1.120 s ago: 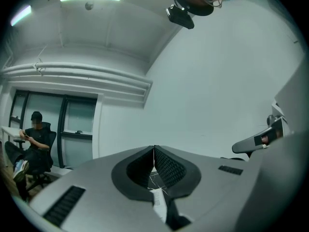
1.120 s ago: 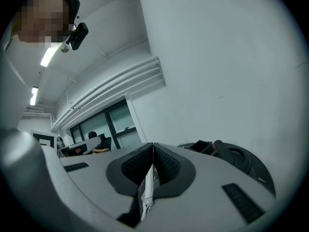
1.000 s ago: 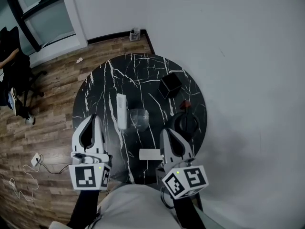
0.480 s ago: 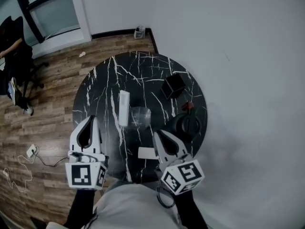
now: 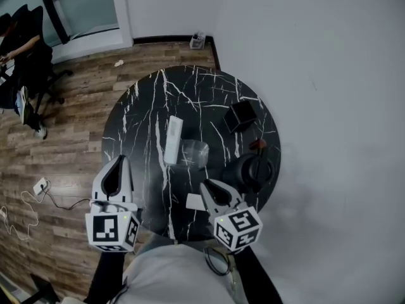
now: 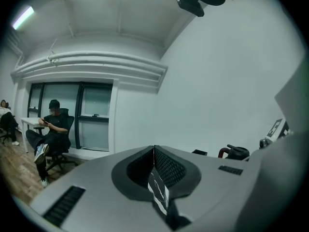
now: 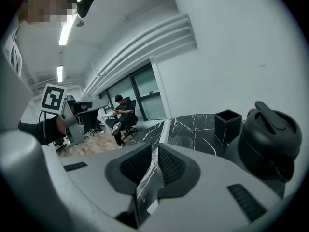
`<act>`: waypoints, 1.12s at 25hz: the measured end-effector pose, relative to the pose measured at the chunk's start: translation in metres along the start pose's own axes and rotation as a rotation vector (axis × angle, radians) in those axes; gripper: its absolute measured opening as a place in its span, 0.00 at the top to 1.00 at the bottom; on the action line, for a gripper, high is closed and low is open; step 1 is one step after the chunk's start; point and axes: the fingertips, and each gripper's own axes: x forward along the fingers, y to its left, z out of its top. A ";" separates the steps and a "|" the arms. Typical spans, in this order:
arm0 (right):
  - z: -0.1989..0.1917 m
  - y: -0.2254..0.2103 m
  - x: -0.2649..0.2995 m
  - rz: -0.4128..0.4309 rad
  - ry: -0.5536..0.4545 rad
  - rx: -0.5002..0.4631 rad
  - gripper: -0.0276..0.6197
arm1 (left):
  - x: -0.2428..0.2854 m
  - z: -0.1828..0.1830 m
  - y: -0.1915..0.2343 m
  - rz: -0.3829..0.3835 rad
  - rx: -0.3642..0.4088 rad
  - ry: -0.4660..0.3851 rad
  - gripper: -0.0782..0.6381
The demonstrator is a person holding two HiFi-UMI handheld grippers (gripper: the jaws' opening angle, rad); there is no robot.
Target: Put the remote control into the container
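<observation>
Both empty: left hand-held gripper [image 5: 116, 170] and right hand-held gripper [image 5: 212, 192] at the near edge of a round black white-veined marble desk [image 5: 152, 106].
The left's jaws are closed together; the right's are opening, a narrow slit. The slim white remote control [image 5: 173, 140] lies flat mid-desk (a clear glass cup [image 5: 194, 152] just beside it), apart from the black square container [image 5: 243, 115].

No readable words or numbers, only square coded markers on left cube [image 5: 107, 231] and right cube [image 5: 237, 228], seemingly unlettered
</observation>
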 end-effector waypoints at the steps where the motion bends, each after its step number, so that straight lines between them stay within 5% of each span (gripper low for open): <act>1: -0.004 0.001 0.003 0.010 0.017 -0.004 0.92 | -0.002 -0.001 0.002 0.006 -0.003 0.002 0.88; 5: -0.021 0.004 0.012 0.049 0.088 -0.015 0.82 | -0.007 -0.002 0.008 0.027 -0.007 0.005 0.88; 28: -0.120 0.022 0.040 0.256 0.484 -0.299 0.62 | -0.026 -0.019 0.032 0.116 -0.038 0.040 0.88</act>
